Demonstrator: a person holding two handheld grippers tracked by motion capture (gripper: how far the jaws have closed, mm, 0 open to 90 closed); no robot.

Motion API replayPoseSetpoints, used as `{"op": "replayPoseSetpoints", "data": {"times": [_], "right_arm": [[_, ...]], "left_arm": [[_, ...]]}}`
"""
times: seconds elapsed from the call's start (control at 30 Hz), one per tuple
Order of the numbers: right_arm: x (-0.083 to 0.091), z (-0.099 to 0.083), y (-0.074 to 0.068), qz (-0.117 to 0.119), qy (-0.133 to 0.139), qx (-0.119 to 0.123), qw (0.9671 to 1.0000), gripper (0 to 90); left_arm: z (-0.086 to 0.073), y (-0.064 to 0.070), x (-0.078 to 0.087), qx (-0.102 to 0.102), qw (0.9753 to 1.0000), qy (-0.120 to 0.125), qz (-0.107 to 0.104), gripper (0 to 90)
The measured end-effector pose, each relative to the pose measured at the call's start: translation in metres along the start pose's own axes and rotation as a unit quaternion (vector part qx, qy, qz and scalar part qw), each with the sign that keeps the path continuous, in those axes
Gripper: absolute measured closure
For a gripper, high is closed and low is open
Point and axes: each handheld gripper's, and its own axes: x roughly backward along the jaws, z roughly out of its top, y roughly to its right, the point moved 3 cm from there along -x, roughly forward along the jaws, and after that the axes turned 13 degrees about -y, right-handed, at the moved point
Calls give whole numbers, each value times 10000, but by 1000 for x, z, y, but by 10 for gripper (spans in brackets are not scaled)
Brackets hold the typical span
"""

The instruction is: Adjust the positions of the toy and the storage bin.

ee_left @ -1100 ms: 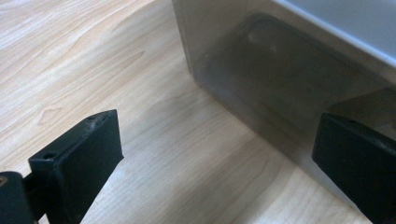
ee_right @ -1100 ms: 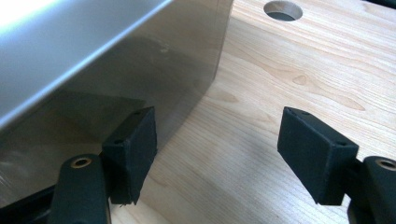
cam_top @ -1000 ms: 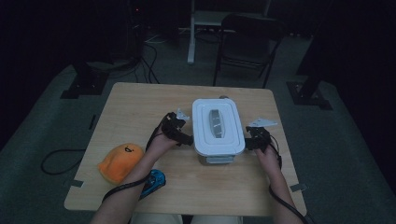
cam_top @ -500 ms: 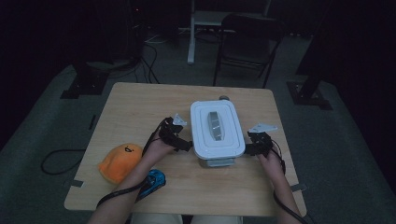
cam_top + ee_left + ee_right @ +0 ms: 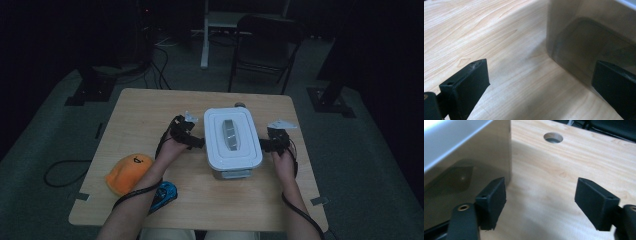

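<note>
- The white box (image 5: pixel 231 142) sits in the middle of the wooden counter (image 5: pixel 150 112), with its lid on.
- One second ago the box looked turned a little. Now its long sides run straight away from the person.
- The left gripper (image 5: pixel 196 142) was a bit higher up the box's left side before. Now it is lower, just beside the middle of that side.
- The right gripper (image 5: pixel 262 145) has stayed close by the box's right side.
- The left gripper's fingers (image 5: pixel 465 86) are wide apart and hold nothing. One finger is right by the box wall (image 5: pixel 584 47); I cannot tell if it touches.
- The right gripper's fingers (image 5: pixel 492 200) are wide apart too, with bare counter between them. One finger is just beside the box wall (image 5: pixel 466 162).
- There is one box, with one lid.
- There are two grippers, one on each side of the box.
- There is one orange soft toy (image 5: pixel 129 172) near the front left of the counter.
- There is one small blue thing (image 5: pixel 164 194) just beside the toy.
- There is one round hole (image 5: pixel 553 137) in the counter behind the box.
</note>
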Motion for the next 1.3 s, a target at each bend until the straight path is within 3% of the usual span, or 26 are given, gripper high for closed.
{"op": "replayPoseSetpoints", "data": {"times": [0.03, 0.07, 0.2, 0.27, 0.47, 0.5, 0.7, 0.87, 1.2, 1.3], "right_arm": [[-3, 3, 1, -61, -12, -41, 10000, 235], [-7, 8, 3, 6, 38, -215, 9998, 239], [-10, 14, 5, 165, 116, -415, 9989, 242], [-16, 19, 4, 42, 38, -370, 9993, 266], [-19, 21, 5, 224, 28, -328, 9992, 288], [-19, 19, 3, 468, 53, -303, 9984, 319], [-15, 13, 0, 640, 61, -242, 9976, 355], [-6, 6, -3, 705, 37, 21, 9975, 356], [10, -13, -5, 1017, 24, 175, 9947, 356], [16, -22, -6, 1028, 70, 223, 9944, 356]], "left_arm": [[2, -1, -1, 13, 10000, -14, -9, 20], [4, -2, -3, 29, 10000, -15, 2, 20], [6, -5, -4, 50, 10000, -31, 10, 20], [8, -5, -4, 48, 10000, -48, 61, 20], [8, -2, -2, -35, 10000, -86, -13, 20], [8, 1, -1, -105, 9999, -111, 0, 21], [5, 10, 4, -214, 9997, -150, 37, 21], [-5, 24, 12, -370, 9991, -223, 7, 21], [-22, 52, 24, -583, 9981, -123, -151, 21], [-27, 64, 29, -722, 9969, -47, -317, 20]]}}
